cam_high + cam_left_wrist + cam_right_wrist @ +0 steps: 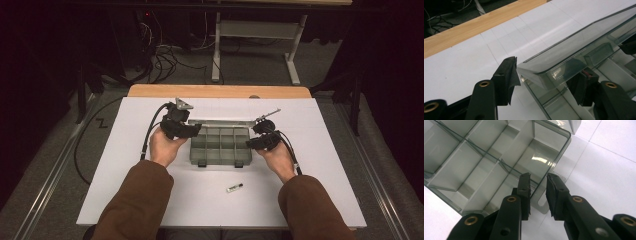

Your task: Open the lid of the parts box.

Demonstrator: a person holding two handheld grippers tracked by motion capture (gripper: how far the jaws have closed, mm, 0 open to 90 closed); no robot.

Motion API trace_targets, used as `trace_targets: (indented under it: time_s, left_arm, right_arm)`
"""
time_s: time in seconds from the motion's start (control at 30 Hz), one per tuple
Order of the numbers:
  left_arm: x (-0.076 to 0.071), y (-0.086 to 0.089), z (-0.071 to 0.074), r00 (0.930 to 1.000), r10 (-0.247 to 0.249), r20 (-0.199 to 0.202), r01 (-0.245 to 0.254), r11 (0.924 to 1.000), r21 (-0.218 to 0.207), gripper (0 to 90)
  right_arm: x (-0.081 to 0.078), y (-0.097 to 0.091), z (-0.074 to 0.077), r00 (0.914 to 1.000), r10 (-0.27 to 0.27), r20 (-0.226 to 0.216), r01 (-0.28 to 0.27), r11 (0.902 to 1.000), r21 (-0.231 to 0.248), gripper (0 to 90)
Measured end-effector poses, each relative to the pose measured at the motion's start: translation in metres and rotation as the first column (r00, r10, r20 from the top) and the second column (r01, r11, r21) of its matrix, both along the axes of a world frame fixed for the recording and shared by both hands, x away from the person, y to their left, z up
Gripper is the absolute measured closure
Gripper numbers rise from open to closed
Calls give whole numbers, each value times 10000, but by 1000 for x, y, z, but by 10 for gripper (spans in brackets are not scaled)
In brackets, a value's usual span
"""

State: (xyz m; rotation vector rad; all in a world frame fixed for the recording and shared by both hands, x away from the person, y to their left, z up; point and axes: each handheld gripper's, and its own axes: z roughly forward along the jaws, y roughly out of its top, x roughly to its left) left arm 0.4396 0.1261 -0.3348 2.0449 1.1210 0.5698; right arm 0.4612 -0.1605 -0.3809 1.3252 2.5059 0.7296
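Observation:
A smoky clear compartment box (220, 161) lies in the middle of the white sheet, its compartments bare, with its lid (220, 122) raised along the back edge. My left gripper (195, 130) is at the box's back left corner. In the left gripper view the lid's corner (554, 62) sits between the jaws of the left gripper (548, 72), and both pads lie against it. My right gripper (252, 142) is at the box's right end. Its jaws (537, 182) straddle the right wall (549, 162), one pad inside by the wall and the other outside with a gap.
A small vial (234, 188) lies on the white sheet (125, 190) in front of the box, between the person's forearms. A wooden table edge (220, 91) runs behind the sheet. Cables (165, 60) and a desk frame (295, 70) stand on the floor beyond.

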Motion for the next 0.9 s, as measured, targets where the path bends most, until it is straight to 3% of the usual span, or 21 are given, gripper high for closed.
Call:
trace_targets:
  time_s: [0.13,0.9]
  left_arm:
    - [4,-2,2,9999,64,84,-65,9999,118,455]
    - [32,-1,-7,9991,409,-95,-413,9984,-389,580]
  right_arm:
    - [-1,0,0,10000,34,69,-33,10000,-58,747]
    - [-1,0,0,9999,102,138,-101,9999,-118,749]
